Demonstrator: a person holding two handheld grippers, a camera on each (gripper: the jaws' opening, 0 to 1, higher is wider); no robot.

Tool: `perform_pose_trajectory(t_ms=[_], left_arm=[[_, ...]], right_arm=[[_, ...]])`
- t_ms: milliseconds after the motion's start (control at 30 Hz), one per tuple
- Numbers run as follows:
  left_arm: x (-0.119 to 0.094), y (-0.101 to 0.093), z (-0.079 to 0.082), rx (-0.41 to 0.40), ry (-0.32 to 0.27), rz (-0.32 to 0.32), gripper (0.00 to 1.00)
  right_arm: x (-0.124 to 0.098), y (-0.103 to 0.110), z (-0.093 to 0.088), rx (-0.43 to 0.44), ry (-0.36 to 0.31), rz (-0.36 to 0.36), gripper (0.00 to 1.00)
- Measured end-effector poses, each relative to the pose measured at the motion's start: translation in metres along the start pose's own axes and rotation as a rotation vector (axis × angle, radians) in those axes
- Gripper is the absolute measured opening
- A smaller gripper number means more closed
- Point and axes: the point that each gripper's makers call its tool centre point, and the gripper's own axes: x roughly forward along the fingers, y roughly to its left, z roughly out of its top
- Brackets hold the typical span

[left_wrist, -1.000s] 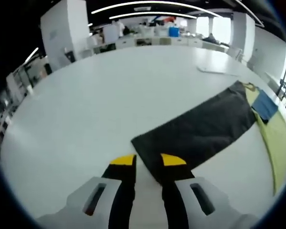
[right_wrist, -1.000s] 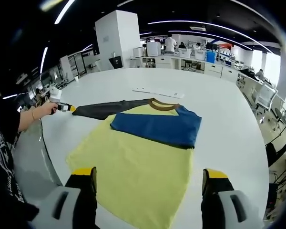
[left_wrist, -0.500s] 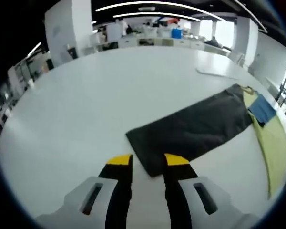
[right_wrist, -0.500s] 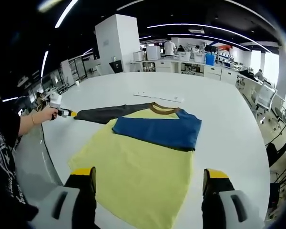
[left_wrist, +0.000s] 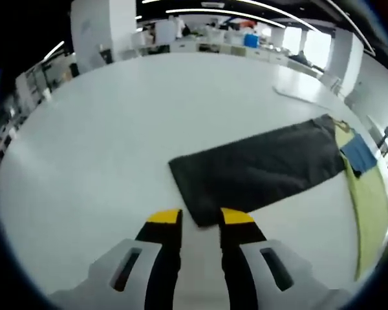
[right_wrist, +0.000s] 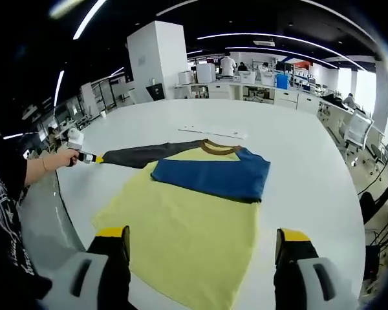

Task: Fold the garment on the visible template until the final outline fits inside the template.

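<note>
Now left tongs (left_wrist: 190,217) at sleeve (left_wrist: 258,170)

Left gripper view sits low, close at the dark sleeve (left_wrist: 258,171) cuff, looking along it; right gripper view looks from the hem toward twelve o'clock, sharing that sleeve (right_wrist: 142,155).

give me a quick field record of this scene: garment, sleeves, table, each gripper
garment: yellow shirt lying flat on the white table, brown collar at the far end
blue sleeve: blue sleeve folded across the chest
dark sleeve: dark sleeve stretched out flat to the side
left gripper: left gripper at the dark sleeve's cuff end, jaws narrowly apart around its edge; grip not clear
right gripper: right gripper above the shirt's hem, jaws wide apart, holding nothing
paper: flat white sheet beyond the collar
</note>
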Motion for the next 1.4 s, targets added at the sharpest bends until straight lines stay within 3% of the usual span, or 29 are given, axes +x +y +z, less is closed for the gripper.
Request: perform_pose_trajectory(t_ms=[300,567,700,900,1167,1400], left_arm=[[0.001,0.001,0.001,-0.079,0.010,0.019,0.15],[0.003,-0.001,0.001,-0.060,0.038,0.050,0.10],[0.004,-0.007,0.000,-0.064,0.051,0.034,0.03],[0.004,-0.006,0.002,-0.047,0.056,0.040,0.01],[-0.004,-0.013,0.008,-0.019,0.050,0.045,0.01],[-0.011,-0.027,0.026,-0.021,0.005,0.013,0.01]], right_arm=[[-0.003,-0.001,-0.005,0.004,0.006,-0.009,0.93],[-0.004,0.001,-0.007,0.007,0.004,-0.005,0.92],[-0.005,0.002,-0.008,0.005,0.001,0.001,0.93],[-0.008,0.003,-0.006,-0.001,-0.013,0.009,0.97],[-0.013,0.001,-0.004,0.008,-0.033,0.002,0.99],[-0.016,0.005,-0.010,0.005,-0.029,0.013,1.00]])
